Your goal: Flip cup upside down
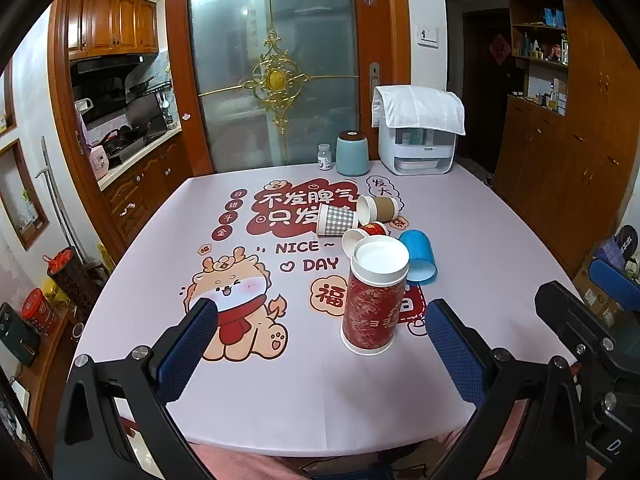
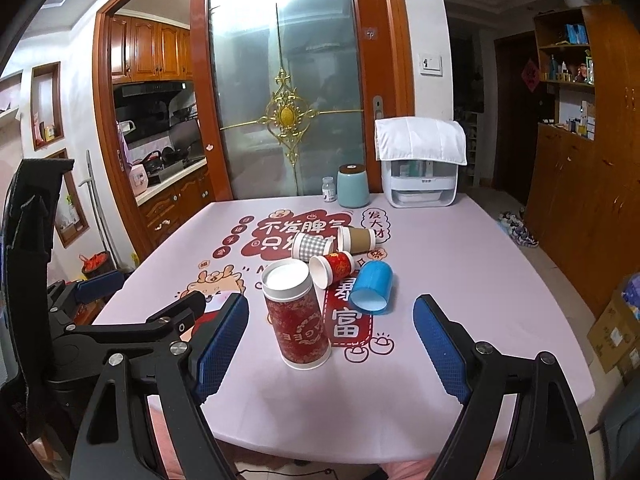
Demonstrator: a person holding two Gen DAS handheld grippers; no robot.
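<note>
A tall red patterned paper cup (image 1: 374,300) (image 2: 297,316) stands upside down on the table, white base up. Behind it several cups lie on their sides: a blue plastic cup (image 1: 418,256) (image 2: 372,287), a small red cup (image 1: 366,236) (image 2: 332,267), a grey checked cup (image 1: 337,220) (image 2: 312,246) and a brown sleeved cup (image 1: 378,207) (image 2: 356,239). My left gripper (image 1: 322,344) is open and empty, near the table's front edge, just short of the tall cup. My right gripper (image 2: 330,334) is open and empty, its fingers either side of the tall cup's near side, not touching.
A pink printed tablecloth (image 1: 280,392) covers the table. At the far edge stand a teal canister (image 1: 352,154), a small white bottle (image 1: 325,157) and a white appliance under a cloth (image 1: 418,132). Wooden cabinets (image 1: 560,152) stand on the right, a glass door behind.
</note>
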